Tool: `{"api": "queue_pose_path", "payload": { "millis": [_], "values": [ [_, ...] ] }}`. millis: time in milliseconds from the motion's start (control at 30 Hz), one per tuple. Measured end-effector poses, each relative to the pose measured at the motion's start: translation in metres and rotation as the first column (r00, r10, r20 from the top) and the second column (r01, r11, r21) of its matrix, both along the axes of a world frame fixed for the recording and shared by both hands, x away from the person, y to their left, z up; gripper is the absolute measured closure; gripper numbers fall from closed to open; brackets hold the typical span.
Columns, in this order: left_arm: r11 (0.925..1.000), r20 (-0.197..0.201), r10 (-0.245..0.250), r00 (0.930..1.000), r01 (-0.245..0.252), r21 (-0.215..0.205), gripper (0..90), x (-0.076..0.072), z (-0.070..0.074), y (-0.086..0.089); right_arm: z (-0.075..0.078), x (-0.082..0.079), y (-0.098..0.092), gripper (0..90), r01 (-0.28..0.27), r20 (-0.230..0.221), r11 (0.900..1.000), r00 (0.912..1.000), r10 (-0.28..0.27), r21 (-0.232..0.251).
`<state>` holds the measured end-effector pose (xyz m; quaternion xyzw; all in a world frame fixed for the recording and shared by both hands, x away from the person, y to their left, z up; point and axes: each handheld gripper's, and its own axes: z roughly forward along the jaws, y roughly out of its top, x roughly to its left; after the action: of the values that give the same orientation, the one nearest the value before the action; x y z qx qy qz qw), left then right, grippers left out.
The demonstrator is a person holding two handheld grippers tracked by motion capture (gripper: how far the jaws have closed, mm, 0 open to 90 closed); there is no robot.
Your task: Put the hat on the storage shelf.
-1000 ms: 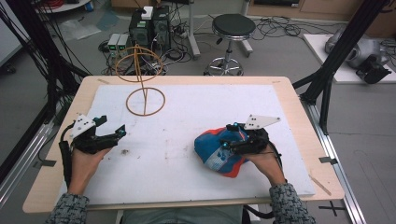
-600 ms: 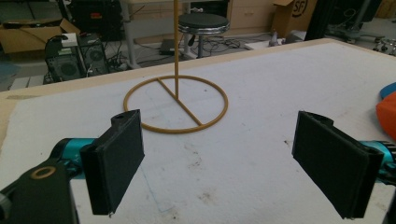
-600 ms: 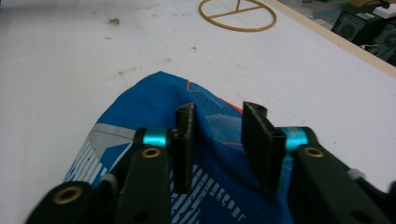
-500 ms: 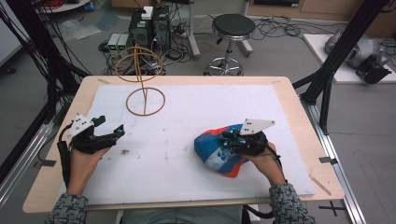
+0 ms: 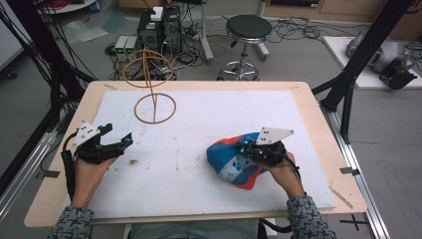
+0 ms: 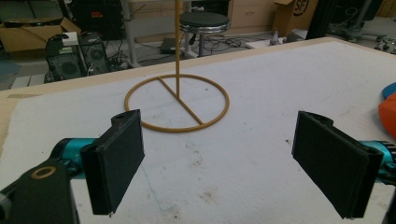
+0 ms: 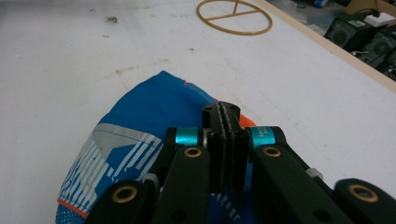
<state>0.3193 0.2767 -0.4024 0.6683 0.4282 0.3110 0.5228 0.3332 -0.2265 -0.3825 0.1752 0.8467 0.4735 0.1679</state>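
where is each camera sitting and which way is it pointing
High view: fixed above the person's side, looking forward and down on the table; both forearms, the left gripper and the right gripper show.
Left gripper view: rides the left gripper, facing the wire stand between wide-open jaws.
Right gripper view: rides the right gripper, looking along jaws that have just closed, over the blue cap.
Shared: the stand and the white mat appear in all three.
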Motion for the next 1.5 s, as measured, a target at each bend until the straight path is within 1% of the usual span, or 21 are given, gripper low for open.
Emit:
{"api": "queue_pose_path", "payload": {
  "millis": [133,267,300,333,367,400,467,533,600,633,700,733,867,933,967,1033,1167,1267,1400,1433,1500],
  "values": [
    [0.9998,0.000,-0.005,1.0000,0.005,-0.017,17.2,0.001,0.000,0.000,0.006,-0.001,-0.002,89.6,0.016,0.011,0.999,0.9998,-0.016,0.028],
    [0.9998,0.003,-0.009,1.0000,0.009,-0.019,17.3,0.001,0.002,0.001,0.013,-0.004,-0.001,89.7,0.038,0.028,0.999,0.9989,-0.039,0.035],
    [0.9997,0.006,-0.009,0.9999,0.009,-0.021,17.3,0.001,0.003,0.002,0.017,-0.005,-0.001,89.8,0.050,0.044,0.997,0.9976,-0.052,0.052],
    [0.9996,0.009,-0.005,0.9999,0.005,-0.029,17.3,0.000,0.004,0.002,0.017,-0.005,-0.001,89.8,0.050,0.044,0.997,0.9976,-0.052,0.052],
    [0.9994,0.008,-0.009,0.9999,0.009,-0.033,17.3,0.000,0.004,0.003,0.023,-0.006,0.000,89.8,0.064,0.051,0.996,0.9964,-0.068,0.063],
    [0.9995,0.008,-0.011,0.9999,0.011,-0.031,17.3,0.000,0.005,0.003,0.023,-0.006,0.000,89.8,0.064,0.051,0.996,0.9964,-0.068,0.063],
    [0.9997,0.009,-0.023,0.9997,0.024,-0.012,17.4,-0.001,0.007,0.003,0.032,-0.008,0.002,89.8,0.089,0.059,0.991,0.9937,-0.095,0.098],
    [0.9994,0.019,-0.032,0.9993,0.033,-0.015,17.4,-0.003,0.009,0.003,0.035,-0.008,0.003,89.8,0.094,0.061,0.990,0.9931,-0.101,0.101],
    [0.9991,0.031,-0.038,0.9988,0.038,-0.015,17.8,-0.004,0.012,0.004,0.046,-0.005,0.008,89.9,0.109,0.085,0.985,0.9890,-0.121,0.137],
    [0.9991,0.036,-0.040,0.9986,0.041,-0.013,17.8,-0.005,0.013,0.004,0.046,-0.005,0.008,89.9,0.109,0.085,0.985,0.9890,-0.121,0.137],
    [0.9985,0.042,-0.050,0.9978,0.051,-0.019,18.8,-0.007,0.014,0.003,0.057,0.002,0.012,89.9,0.114,0.097,0.980,0.9866,-0.131,0.162],
    [0.9982,0.045,-0.056,0.9974,0.057,-0.016,18.8,-0.007,0.014,0.002,0.057,0.002,0.012,89.9,0.114,0.097,0.980,0.9866,-0.131,0.162],
    [0.9971,0.045,-0.076,0.9961,0.076,0.005,18.8,-0.008,0.014,-0.003,0.070,0.013,0.017,90.0,0.131,0.107,0.975,0.9825,-0.152,0.181],
    [0.9967,0.047,-0.081,0.9956,0.080,0.012,18.7,-0.008,0.014,-0.005,0.079,0.023,0.020,90.0,0.144,0.107,0.971,0.9804,-0.166,0.189],
    [0.9969,0.049,-0.078,0.9958,0.077,0.020,18.7,-0.009,0.014,-0.006,0.079,0.023,0.020,90.0,0.144,0.107,0.971,0.9804,-0.166,0.189],
    [0.9972,0.054,-0.072,0.9959,0.071,0.022,18.4,-0.010,0.014,-0.006,0.087,0.033,0.023,90.0,0.156,0.110,0.967,0.9775,-0.180,0.202],
    [0.9976,0.065,-0.065,0.9958,0.063,0.029,18.4,-0.013,0.015,-0.006,0.096,0.042,0.025,90.0,0.167,0.122,0.962,0.9730,-0.196,0.216],
    [0.9976,0.071,-0.063,0.9955,0.060,0.033,18.4,-0.016,0.015,-0.006,0.109,0.054,0.029,90.0,0.174,0.132,0.958,0.9692,-0.208,0.230],
    [0.9982,0.078,-0.048,0.9958,0.045,0.040,18.4,-0.016,0.015,-0.006,0.117,0.061,0.035,90.0,0.165,0.144,0.957,0.9685,-0.203,0.238],
    [0.9984,0.078,-0.045,0.9959,0.042,0.038,18.4,-0.016,0.015,-0.005,0.122,0.066,0.041,90.0,0.167,0.151,0.955,0.9665,-0.207,0.244],
    [0.9986,0.081,-0.043,0.9958,0.040,0.034,18.4,-0.016,0.016,-0.004,0.124,0.069,0.043,90.0,0.163,0.148,0.953,0.9676,-0.205,0.256]
  ]
}}
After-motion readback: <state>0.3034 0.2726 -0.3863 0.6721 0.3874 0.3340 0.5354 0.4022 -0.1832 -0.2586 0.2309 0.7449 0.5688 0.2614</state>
